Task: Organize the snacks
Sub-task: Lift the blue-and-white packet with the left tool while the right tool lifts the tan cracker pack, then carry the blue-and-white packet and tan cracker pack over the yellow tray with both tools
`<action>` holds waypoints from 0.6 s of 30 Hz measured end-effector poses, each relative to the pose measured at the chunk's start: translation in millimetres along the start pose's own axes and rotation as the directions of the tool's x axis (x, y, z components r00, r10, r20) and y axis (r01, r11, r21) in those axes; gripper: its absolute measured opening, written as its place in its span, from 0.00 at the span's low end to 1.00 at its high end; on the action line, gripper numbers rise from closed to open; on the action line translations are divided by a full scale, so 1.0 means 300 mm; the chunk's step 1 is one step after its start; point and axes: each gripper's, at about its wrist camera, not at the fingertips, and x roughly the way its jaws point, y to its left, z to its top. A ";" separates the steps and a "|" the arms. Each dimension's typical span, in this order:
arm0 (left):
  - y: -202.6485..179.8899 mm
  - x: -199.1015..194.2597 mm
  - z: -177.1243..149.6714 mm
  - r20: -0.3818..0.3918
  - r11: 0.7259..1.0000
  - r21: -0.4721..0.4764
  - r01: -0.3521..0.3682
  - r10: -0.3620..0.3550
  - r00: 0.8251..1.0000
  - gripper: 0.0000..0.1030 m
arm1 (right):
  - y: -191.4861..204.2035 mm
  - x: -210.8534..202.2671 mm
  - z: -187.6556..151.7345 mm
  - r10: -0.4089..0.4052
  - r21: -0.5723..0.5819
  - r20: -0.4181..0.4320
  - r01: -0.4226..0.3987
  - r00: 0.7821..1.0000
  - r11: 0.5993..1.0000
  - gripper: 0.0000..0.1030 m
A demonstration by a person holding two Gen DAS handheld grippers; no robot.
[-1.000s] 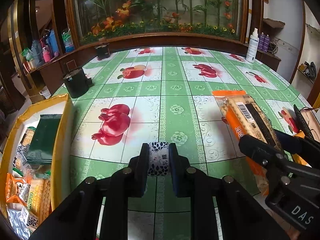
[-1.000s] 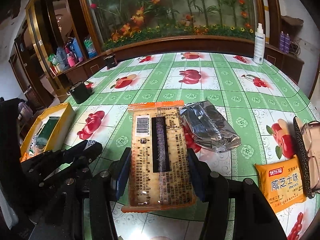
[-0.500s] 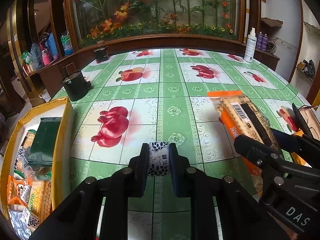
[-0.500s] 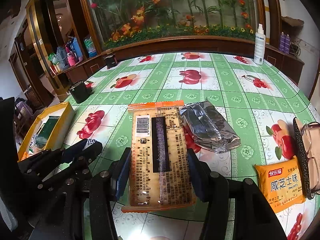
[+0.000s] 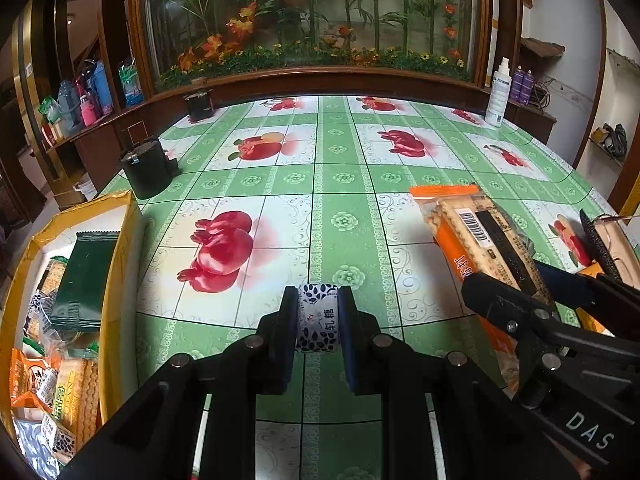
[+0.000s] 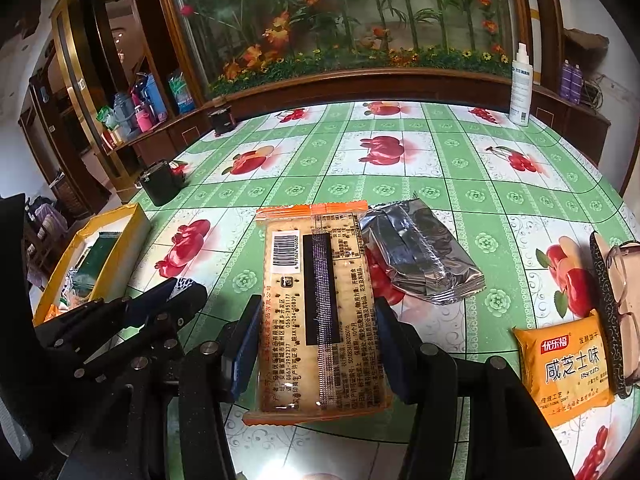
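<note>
My left gripper [image 5: 318,320] is shut on a small white candy with a dark leaf print [image 5: 319,322], held above the green tablecloth. My right gripper [image 6: 316,344] is shut on a long orange-edged cracker pack [image 6: 318,300], barcode side up; the pack also shows in the left wrist view [image 5: 476,236]. A yellow box [image 5: 120,264] with several snack packs and a dark green packet [image 5: 86,276] stands at the left; it also shows in the right wrist view [image 6: 116,256]. The left gripper shows in the right wrist view [image 6: 176,292], just right of the box.
A silver foil packet [image 6: 416,252] and an orange biscuit packet [image 6: 568,360] lie on the table to the right, beside glasses on a case [image 6: 616,300]. A black tin [image 5: 146,170] stands behind the box. A white spray bottle [image 5: 498,94] is at the far right.
Both grippers keep their hold. The view has shifted only slightly; the cracker pack and right gripper sit a touch lower in the left wrist view.
</note>
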 end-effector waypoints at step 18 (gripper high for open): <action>0.043 -0.048 0.012 0.071 0.985 -0.074 0.157 -0.152 0.986 0.18 | -0.039 -0.030 0.011 0.011 0.072 0.029 -0.013 1.000 0.997 0.56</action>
